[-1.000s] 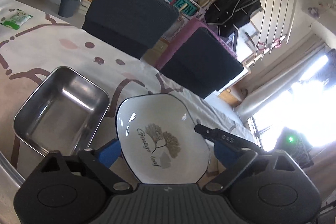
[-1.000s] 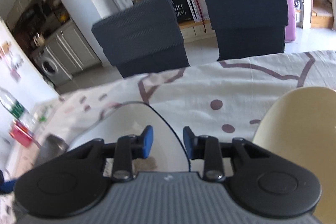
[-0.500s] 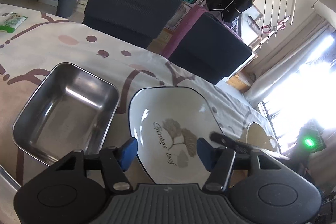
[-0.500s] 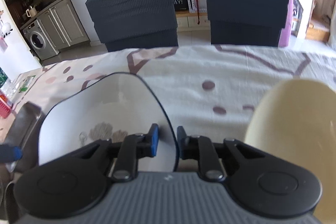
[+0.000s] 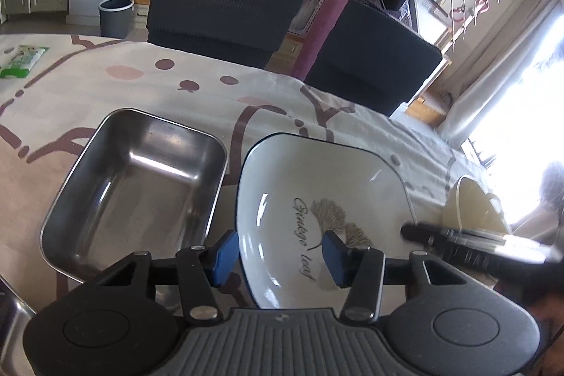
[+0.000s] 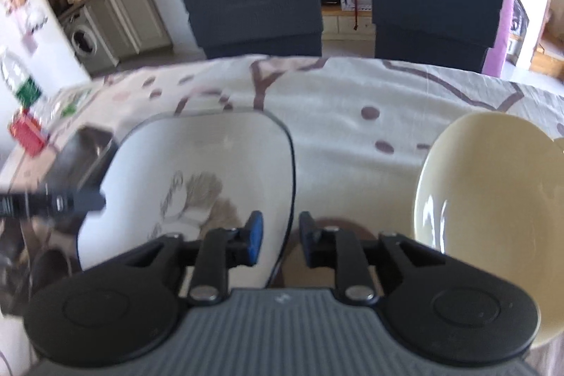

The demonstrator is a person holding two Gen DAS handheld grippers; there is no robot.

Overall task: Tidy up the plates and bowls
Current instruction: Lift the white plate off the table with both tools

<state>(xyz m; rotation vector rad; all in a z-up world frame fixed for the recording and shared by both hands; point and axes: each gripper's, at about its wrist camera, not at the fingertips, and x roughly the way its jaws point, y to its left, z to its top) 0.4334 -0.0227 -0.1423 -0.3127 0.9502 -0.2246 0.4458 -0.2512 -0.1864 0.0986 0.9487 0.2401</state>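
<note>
A white square plate [image 5: 317,210] with a dark rim and a leaf print lies on the tablecloth; it also shows in the right wrist view [image 6: 197,178]. My left gripper [image 5: 280,254] straddles its near left rim, jaws half closed and apart from it. My right gripper [image 6: 278,240] straddles its right rim, jaws narrow with a small gap. A steel rectangular tray [image 5: 134,189] sits left of the plate. A cream bowl [image 6: 490,199] stands right of the plate, and shows in the left wrist view [image 5: 472,203].
Two dark chairs [image 6: 253,6] stand behind the table's far edge. A green packet [image 5: 21,60] lies at the far left of the cloth. A red box [image 6: 26,133] and a bottle stand at the left. Another steel rim [image 5: 10,316] shows bottom left.
The plate has come down from tilted to nearly flat beside the tray. My left jaws have narrowed around its rim. My right jaws have opened slightly.
</note>
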